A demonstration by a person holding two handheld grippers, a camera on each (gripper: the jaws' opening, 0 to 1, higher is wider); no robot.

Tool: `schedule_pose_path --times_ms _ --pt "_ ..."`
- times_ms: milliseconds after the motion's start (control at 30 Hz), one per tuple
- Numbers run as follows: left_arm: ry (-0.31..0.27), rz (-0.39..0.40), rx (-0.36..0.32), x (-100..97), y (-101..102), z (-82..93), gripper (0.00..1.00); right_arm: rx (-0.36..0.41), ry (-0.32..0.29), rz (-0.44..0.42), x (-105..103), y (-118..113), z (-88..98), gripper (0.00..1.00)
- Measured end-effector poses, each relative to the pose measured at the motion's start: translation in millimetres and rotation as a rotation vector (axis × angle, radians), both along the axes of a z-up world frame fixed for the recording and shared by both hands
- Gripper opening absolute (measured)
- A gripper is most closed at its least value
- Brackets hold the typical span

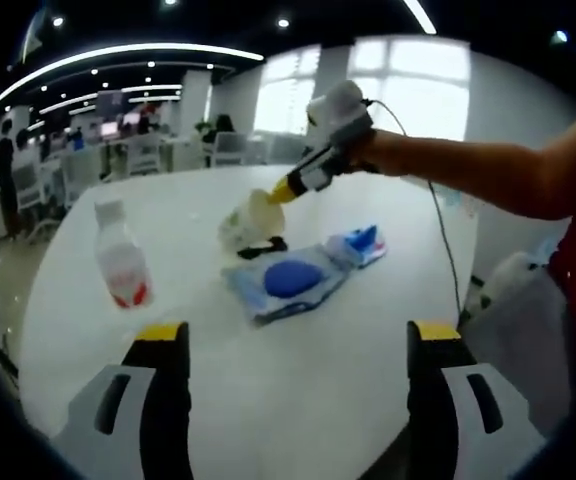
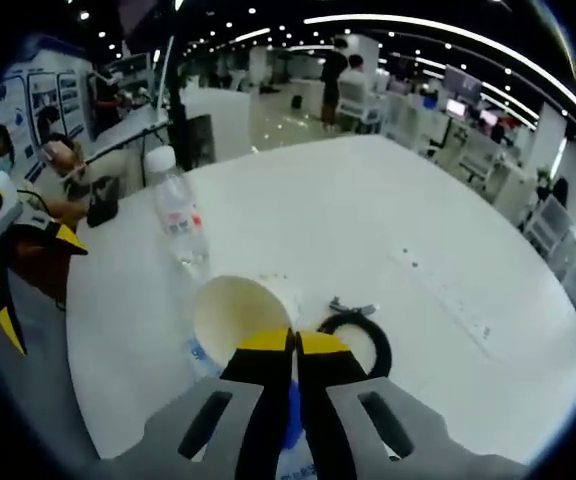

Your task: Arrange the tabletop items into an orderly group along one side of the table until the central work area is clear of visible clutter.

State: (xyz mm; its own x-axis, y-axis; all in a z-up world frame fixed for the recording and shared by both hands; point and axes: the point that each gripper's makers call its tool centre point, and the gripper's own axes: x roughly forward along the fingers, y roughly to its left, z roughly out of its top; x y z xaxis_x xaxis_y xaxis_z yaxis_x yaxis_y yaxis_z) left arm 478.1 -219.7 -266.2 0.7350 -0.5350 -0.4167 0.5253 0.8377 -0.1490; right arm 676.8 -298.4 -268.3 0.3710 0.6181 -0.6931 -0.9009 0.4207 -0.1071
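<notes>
The right gripper point(image 2: 293, 345) is pinching the paper cup point(image 2: 240, 312) rim, jaws pressed together, while the left gripper point(image 1: 300, 345) is hanging spread, farther off.

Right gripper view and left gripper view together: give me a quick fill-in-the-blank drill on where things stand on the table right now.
1. The right gripper has its fingers closed on the rim of the paper ____.
2. The water bottle with the red label stands ____ on the white table.
3. The left gripper has its fingers ____, holding nothing.
4. The pouch lying flat near the cup is coloured ____.

Missing words: cup; upright; open; blue
</notes>
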Motion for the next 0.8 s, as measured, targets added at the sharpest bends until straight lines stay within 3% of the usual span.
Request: schedule_pose_path --times_ms 500,800 --pt "-0.043 -0.071 0.039 4.8 -21 12.0 0.86 -0.082 0.057 0.095 -44 -5 15.3 0.01" --pt "-0.067 -0.110 0.058 7.1 -32 19.2 0.86 -0.097 0.083 0.124 -60 -7 28.0 0.01"
